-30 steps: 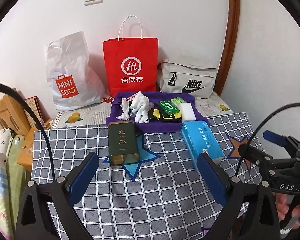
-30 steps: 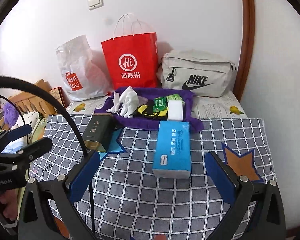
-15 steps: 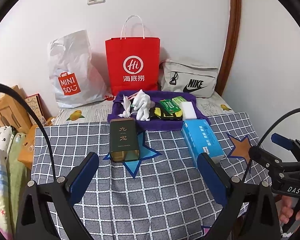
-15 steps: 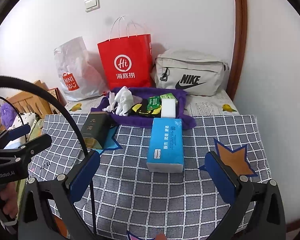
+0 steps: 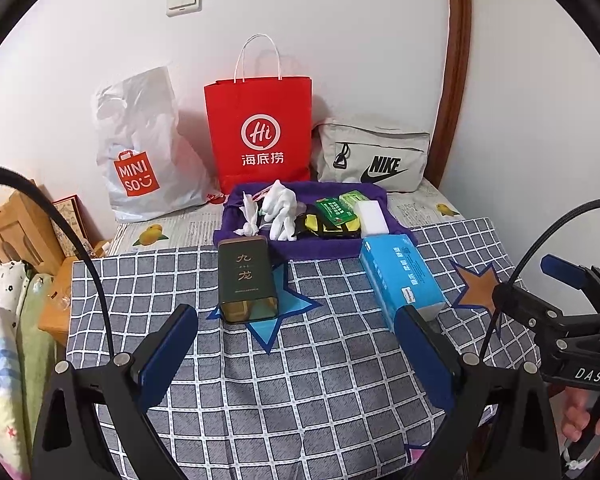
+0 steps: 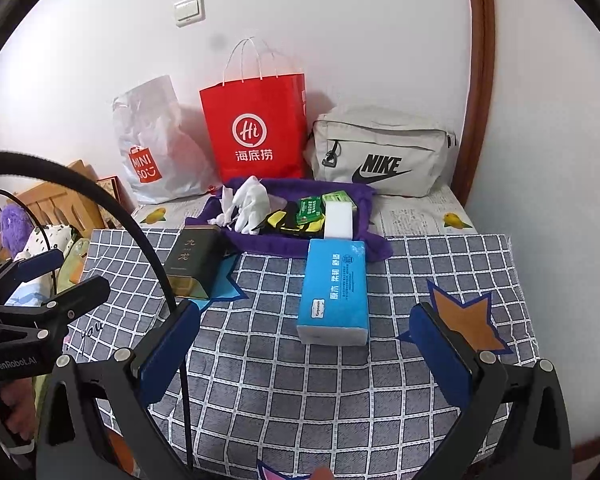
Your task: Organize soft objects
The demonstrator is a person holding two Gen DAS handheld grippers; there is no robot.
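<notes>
**On the checkered tabletop: both grippers hanging back, soft stuff piled at the far side**

Against the back wall there's a row of bags: a white Miniso plastic bag, a red paper bag with white handles standing upright, and a grey Nike pouch lying on its side. They sit on newspaper with fruit pictures, past the grey grid cloth with star patches.

Nearer the camera, a dark green tin lies flat on a blue star, just in front of the purple cloth's left corner. A blue tissue pack lies lengthwise right of it, its far end touching the purple cloth. Both sit between the grippers and the pile, so they're kind of in the way.

The soft things are bunched on that purple cloth: crumpled white gloves on the left, something yellow and black in the middle with green packets on top, and a white sponge block on the right, just behind the tissue pack.

Left gripper hovers over the near part of the tabletop, jaws wide apart, nothing between them. Right gripper is the same, jaws spread and empty, tissue pack straight ahead of it. Each gripper shows up at the edge of the other's view.
</notes>
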